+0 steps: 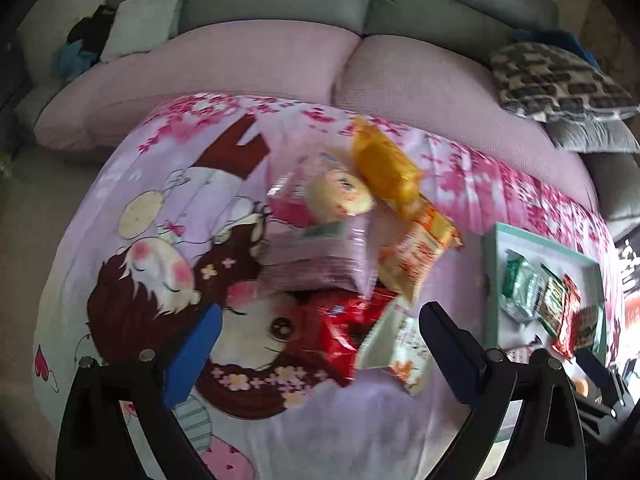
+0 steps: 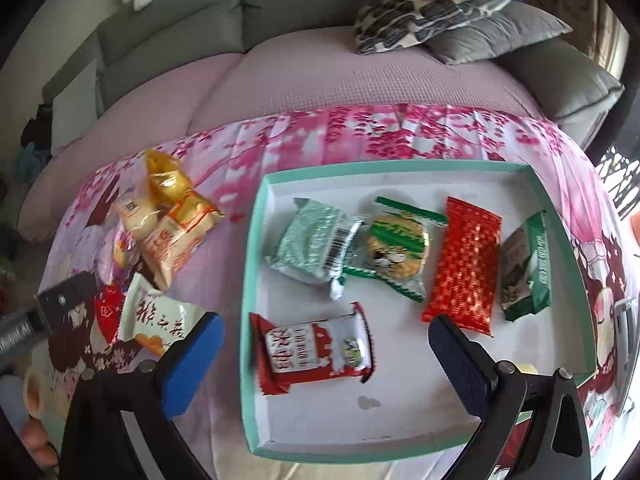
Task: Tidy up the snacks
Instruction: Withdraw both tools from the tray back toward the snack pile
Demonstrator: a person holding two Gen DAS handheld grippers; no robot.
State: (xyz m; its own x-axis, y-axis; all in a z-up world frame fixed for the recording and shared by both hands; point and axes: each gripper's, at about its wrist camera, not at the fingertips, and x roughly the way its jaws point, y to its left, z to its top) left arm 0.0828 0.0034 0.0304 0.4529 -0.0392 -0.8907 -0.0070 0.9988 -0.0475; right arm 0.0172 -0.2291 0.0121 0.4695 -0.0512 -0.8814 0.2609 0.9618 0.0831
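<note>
A loose pile of snack packets lies on the cartoon-print cloth [image 1: 132,280]: a yellow packet [image 1: 384,168], a pink one with a round cake [image 1: 332,196], a purple packet [image 1: 320,256], an orange-and-white one [image 1: 420,252], a red packet [image 1: 340,328] and a cream packet [image 1: 400,344]. My left gripper [image 1: 320,352] is open just above the red and cream packets. The teal-rimmed tray [image 2: 256,240] holds a silver-green packet [image 2: 316,244], a green round-cookie packet [image 2: 396,248], a red foil packet [image 2: 464,264], a dark green packet [image 2: 524,268] and a red-and-white packet [image 2: 316,348]. My right gripper [image 2: 328,360] is open over that last packet.
The cloth covers a low surface in front of a pink-covered sofa [image 1: 260,64] with grey back cushions. A patterned pillow [image 2: 440,0] and a grey pillow [image 2: 500,36] lie at the sofa's right end. The left gripper's finger [image 2: 68,296] shows beside the pile.
</note>
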